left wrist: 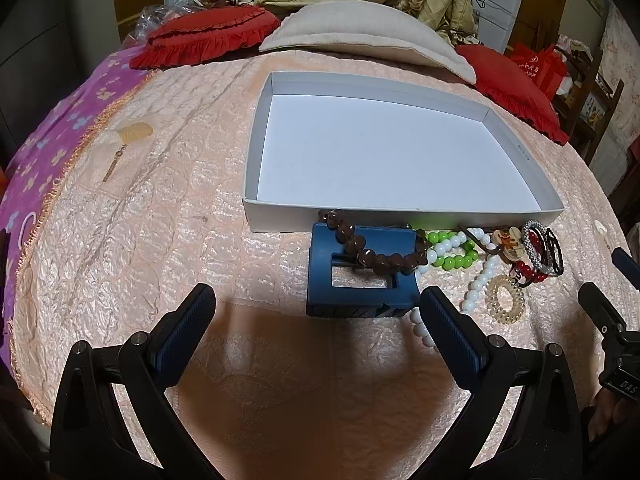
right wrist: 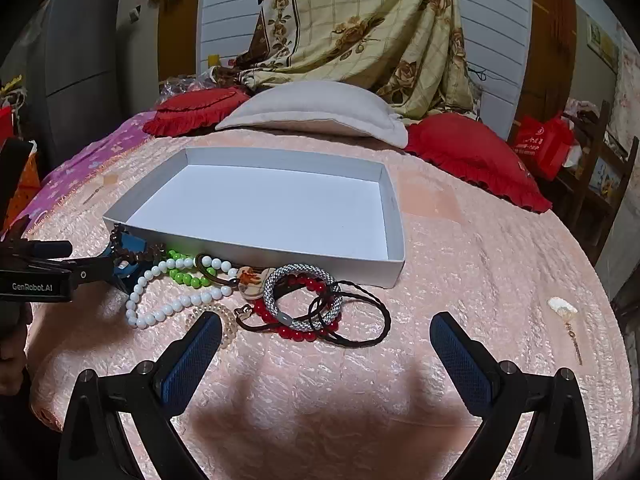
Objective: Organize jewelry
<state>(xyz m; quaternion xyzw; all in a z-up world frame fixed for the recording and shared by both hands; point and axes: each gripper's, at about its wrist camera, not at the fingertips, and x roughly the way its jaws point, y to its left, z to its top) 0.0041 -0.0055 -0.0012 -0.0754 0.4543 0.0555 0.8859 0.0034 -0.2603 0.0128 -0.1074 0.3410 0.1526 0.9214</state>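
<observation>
An empty white shallow box [left wrist: 400, 210] [right wrist: 256, 249] lies on the pink bedspread. In front of it lies a pile of jewelry: a blue hair claw [left wrist: 360, 292] with a brown bead bracelet [left wrist: 380, 258] draped over it, green beads [left wrist: 454, 260], a white bead necklace [right wrist: 176, 304], a silver bangle [right wrist: 304, 296], red beads [right wrist: 296, 334], black cords [right wrist: 360, 320] and a clear spiral tie [left wrist: 505, 300]. My left gripper [left wrist: 318, 314] is open just in front of the blue claw. My right gripper [right wrist: 326, 340] is open, near side of the bangles.
Red frilled cushions [right wrist: 472, 156] and a beige pillow [right wrist: 320, 114] lie behind the box. A small earring with a card [left wrist: 132, 136] lies far left; another [right wrist: 566, 312] lies far right. A purple sheet [left wrist: 40, 152] borders the bed's left edge.
</observation>
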